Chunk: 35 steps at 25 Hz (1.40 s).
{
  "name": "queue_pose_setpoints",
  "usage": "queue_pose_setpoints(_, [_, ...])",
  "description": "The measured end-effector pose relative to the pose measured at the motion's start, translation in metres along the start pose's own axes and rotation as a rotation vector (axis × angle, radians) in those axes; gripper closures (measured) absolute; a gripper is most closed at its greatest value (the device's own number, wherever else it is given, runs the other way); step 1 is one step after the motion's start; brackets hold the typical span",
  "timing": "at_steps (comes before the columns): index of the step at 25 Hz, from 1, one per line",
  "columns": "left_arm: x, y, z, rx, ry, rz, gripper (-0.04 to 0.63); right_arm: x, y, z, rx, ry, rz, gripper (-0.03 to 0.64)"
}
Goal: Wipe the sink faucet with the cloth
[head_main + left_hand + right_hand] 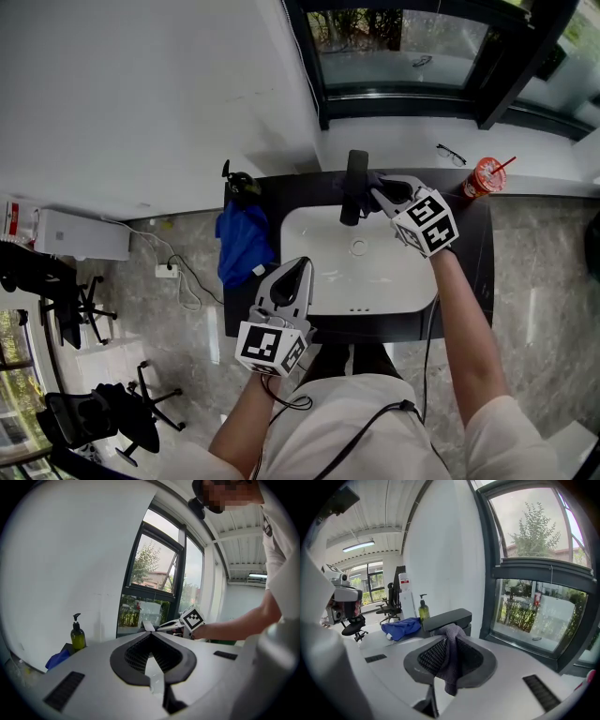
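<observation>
A black faucet [354, 186] stands at the back of the white sink [314, 239]; in the right gripper view its flat spout [449, 617] lies just past the jaws. My right gripper [378, 191] is shut on a grey cloth [453, 660], which hangs between the pads and bunches at the tips. The cloth [377, 179] is against the faucet's right side. My left gripper [301, 269] hovers over the sink's front left rim, shut with nothing in it. In the left gripper view the left gripper [151, 635] points toward the right gripper's marker cube [192, 618].
A blue cloth [242, 240] lies heaped on the black counter left of the sink, with a green soap bottle [239, 183] behind it. A red cup with a straw [485, 176] and glasses [452, 153] sit on the window side. Office chairs [66, 300] stand at far left.
</observation>
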<state>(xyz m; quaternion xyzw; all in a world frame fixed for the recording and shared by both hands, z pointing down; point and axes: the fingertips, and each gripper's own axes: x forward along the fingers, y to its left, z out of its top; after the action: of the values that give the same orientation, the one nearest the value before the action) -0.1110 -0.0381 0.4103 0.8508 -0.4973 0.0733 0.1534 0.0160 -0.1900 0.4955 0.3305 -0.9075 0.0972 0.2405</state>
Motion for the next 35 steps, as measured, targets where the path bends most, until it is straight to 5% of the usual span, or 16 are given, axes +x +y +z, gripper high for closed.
queue_pose_setpoints(12, [0.006, -0.004, 0.002, 0.011, 0.002, -0.019, 0.603, -0.042, -0.065, -0.026, 0.113, -0.015, -0.202, 0.561])
queue_pose_setpoints(18, [0.003, -0.005, 0.003, 0.024, 0.016, -0.010, 0.603, -0.011, -0.070, -0.064, 0.144, 0.136, -0.275, 0.561])
queue_pose_setpoints(22, [-0.001, -0.003, 0.006, 0.034, 0.020, 0.013, 0.603, 0.026, -0.048, -0.083, 0.140, 0.255, -0.250, 0.561])
queue_pose_setpoints(28, [-0.008, 0.006, 0.004, 0.033, 0.032, 0.047, 0.603, 0.056, -0.025, -0.095, 0.161, 0.302, -0.150, 0.561])
queue_pose_setpoints(35, [-0.010, 0.008, 0.001, 0.033, 0.036, 0.054, 0.603, 0.054, -0.021, -0.067, 0.302, 0.062, -0.034, 0.561])
